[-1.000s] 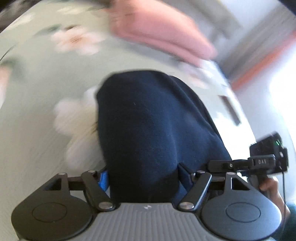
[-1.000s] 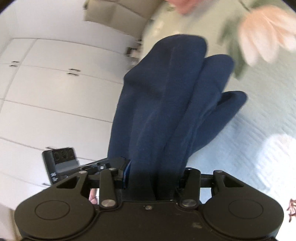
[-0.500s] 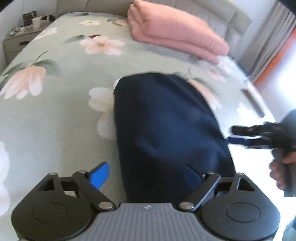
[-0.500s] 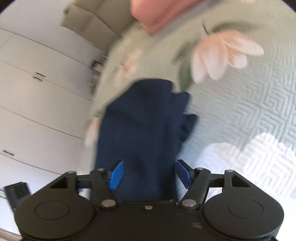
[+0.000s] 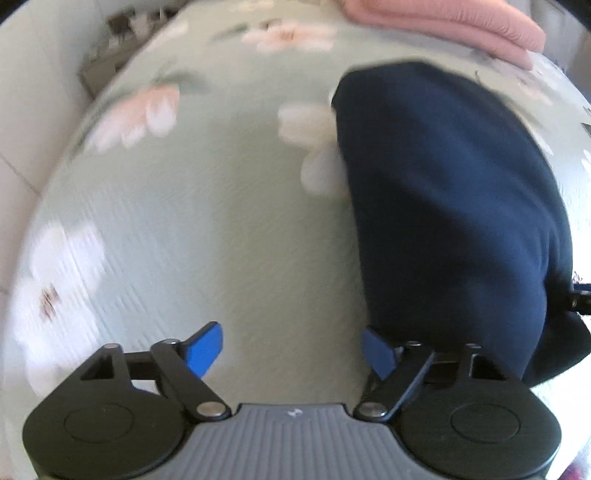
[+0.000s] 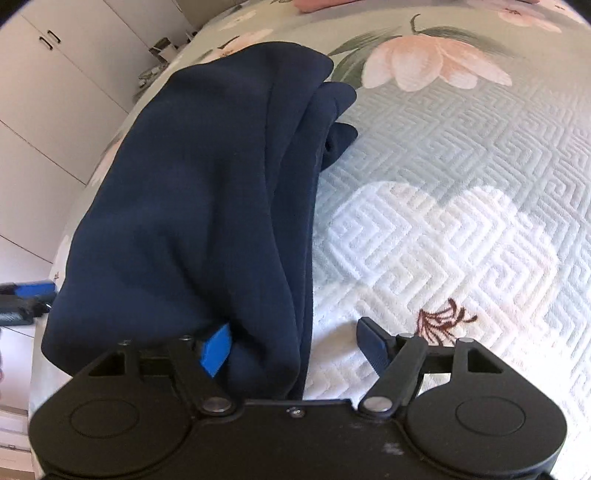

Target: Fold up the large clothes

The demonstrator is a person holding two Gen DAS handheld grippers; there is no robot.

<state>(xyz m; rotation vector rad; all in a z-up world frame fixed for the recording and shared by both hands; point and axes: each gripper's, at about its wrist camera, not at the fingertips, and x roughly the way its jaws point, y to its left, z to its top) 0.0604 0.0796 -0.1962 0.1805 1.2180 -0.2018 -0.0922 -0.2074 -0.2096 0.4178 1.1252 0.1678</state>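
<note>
A dark navy garment (image 5: 443, 203) lies folded in a long bundle on the floral bedspread (image 5: 221, 221). My left gripper (image 5: 291, 347) is off its left edge, over bare bedspread. Its jaws are wide and closing, with nothing between them, and the garment lies just beyond the right finger. In the right wrist view the garment (image 6: 192, 192) runs up the left half of the picture. My right gripper (image 6: 295, 345) stands at its near end with jaws opening. A fold of cloth rests loosely against the left pad (image 6: 216, 350), and the right pad is clear of it.
A folded pink blanket (image 5: 443, 18) lies at the head of the bed. White wardrobe doors (image 6: 37, 92) stand beyond the bed's edge. A cluttered nightstand (image 5: 122, 26) is at the far left. The quilted bedspread (image 6: 443, 221) stretches to the right of the garment.
Both grippers were shut on the garment's near end and have let go. It has dropped flat onto the bed. My left gripper has slid left off it, and both have tipped downward.
</note>
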